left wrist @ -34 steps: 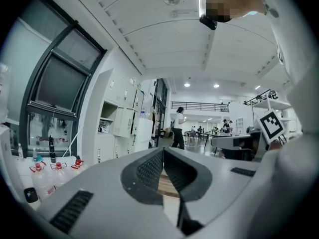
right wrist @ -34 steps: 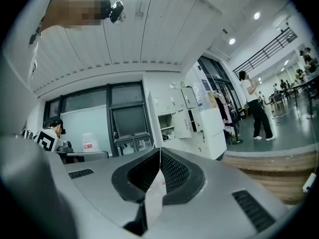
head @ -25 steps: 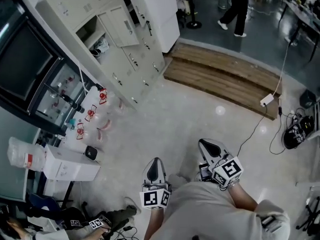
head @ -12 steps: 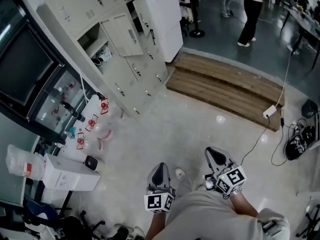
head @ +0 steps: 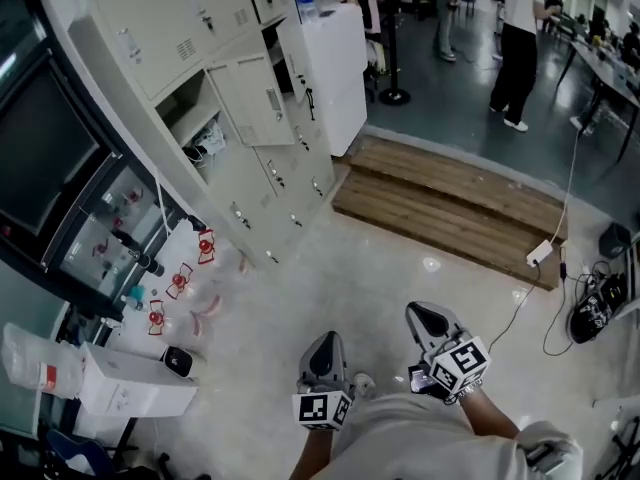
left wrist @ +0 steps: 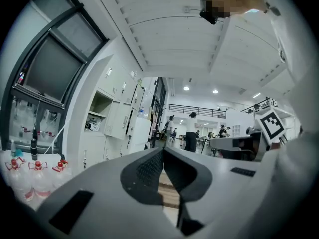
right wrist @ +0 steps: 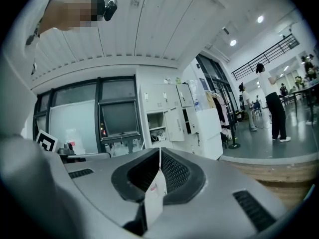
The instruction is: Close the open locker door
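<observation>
The left gripper (head: pixel 322 342) is pressed shut on nothing. The right gripper (head: pixel 424 316) is closed with a thin white slip (right wrist: pixel 155 188) nipped between its jaws. Both are well apart from the open locker door (head: pixel 256 100), up ahead to their left. The door is pale and swung outward from the locker bank (head: pixel 170 23).
</observation>
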A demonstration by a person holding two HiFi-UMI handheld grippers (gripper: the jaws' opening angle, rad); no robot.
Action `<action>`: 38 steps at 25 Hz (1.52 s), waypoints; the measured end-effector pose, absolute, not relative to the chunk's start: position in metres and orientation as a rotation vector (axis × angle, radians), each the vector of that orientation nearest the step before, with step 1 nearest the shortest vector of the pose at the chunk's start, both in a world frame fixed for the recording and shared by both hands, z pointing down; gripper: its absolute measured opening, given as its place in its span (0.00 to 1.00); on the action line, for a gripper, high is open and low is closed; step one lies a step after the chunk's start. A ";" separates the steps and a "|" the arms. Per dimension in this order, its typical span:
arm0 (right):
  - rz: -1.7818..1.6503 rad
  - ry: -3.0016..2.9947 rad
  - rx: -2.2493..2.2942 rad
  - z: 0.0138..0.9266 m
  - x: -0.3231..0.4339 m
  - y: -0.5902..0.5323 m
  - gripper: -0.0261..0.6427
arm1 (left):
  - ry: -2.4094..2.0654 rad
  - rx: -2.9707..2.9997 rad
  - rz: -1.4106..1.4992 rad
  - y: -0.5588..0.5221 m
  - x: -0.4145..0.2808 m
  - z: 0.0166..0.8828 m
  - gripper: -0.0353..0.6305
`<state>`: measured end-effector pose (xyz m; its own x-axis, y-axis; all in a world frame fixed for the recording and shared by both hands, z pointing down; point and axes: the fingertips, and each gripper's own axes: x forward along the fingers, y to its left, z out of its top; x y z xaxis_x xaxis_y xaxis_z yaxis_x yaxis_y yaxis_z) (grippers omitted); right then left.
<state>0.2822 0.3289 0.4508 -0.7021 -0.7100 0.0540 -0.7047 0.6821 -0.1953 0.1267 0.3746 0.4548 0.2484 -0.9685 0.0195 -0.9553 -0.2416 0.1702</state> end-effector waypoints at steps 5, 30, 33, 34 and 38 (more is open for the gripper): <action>-0.323 2.850 -1.215 0.452 0.250 0.308 0.08 | -1.842 2.384 -0.122 0.346 0.090 0.451 0.07; -0.390 2.918 -0.969 0.464 0.191 0.147 0.08 | -1.985 2.213 -0.070 0.222 0.051 0.460 0.07; -0.349 2.946 -0.906 0.459 0.186 0.114 0.08 | -2.016 2.191 -0.069 0.191 0.054 0.457 0.07; -0.344 2.954 -0.888 0.460 0.185 0.103 0.08 | -2.032 2.180 -0.072 0.180 0.054 0.455 0.07; -0.355 2.979 -0.824 0.461 0.188 0.061 0.08 | -2.106 2.133 -0.081 0.144 0.055 0.449 0.07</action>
<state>0.1876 0.0607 0.4613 -0.8592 -0.5107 0.0317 -0.5038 0.8336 -0.2263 0.0547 0.1441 0.4489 0.0169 -0.9979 0.0618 -0.9903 -0.0081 0.1389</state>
